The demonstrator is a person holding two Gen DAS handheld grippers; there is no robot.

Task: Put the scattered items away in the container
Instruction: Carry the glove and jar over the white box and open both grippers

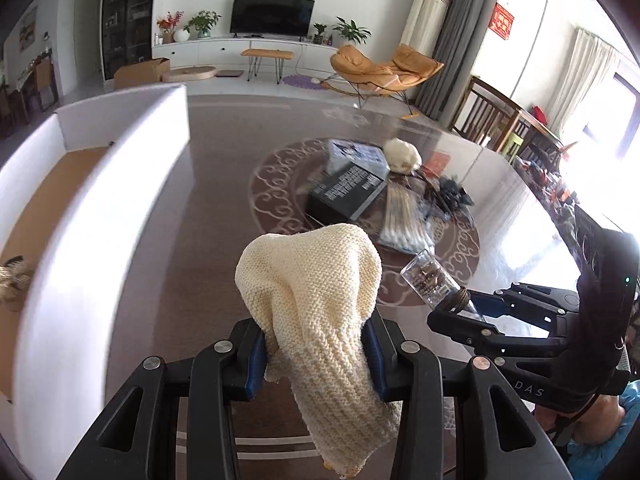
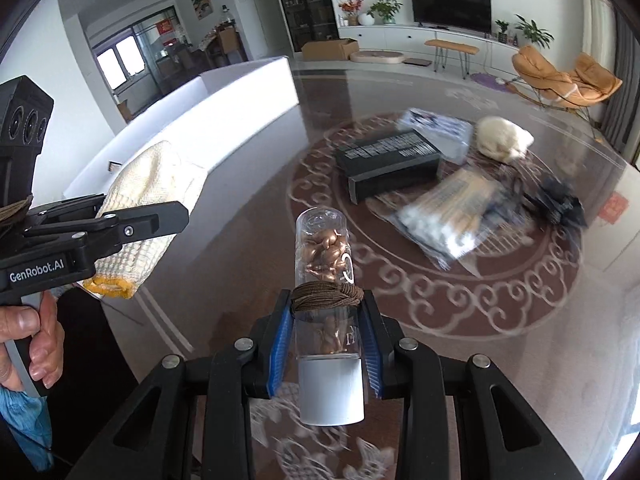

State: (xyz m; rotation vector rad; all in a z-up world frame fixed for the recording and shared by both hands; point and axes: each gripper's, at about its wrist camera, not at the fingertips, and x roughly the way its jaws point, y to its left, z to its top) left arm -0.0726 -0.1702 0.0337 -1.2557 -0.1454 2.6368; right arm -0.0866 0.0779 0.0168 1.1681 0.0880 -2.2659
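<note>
Cream knit glove (image 1: 316, 320): one, clamped in my left gripper (image 1: 316, 356). One clear tube (image 2: 326, 300) clamped in my right gripper (image 2: 326, 344). White box (image 1: 120, 184) left; five items remain on table (image 1: 224, 184).

A glossy brown table (image 2: 256, 216) carries a black box (image 2: 390, 162).

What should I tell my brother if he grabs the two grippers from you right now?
Left gripper: shut on the glove, lifted.
Right gripper: shut on the tube, lifted too.
Box is to the left; one small thing already lies inside.
Left on the table: black box, swabs, blue packet, white ball, dark clump.
Next, probably: drop both into the box, then fetch the rest.
</note>
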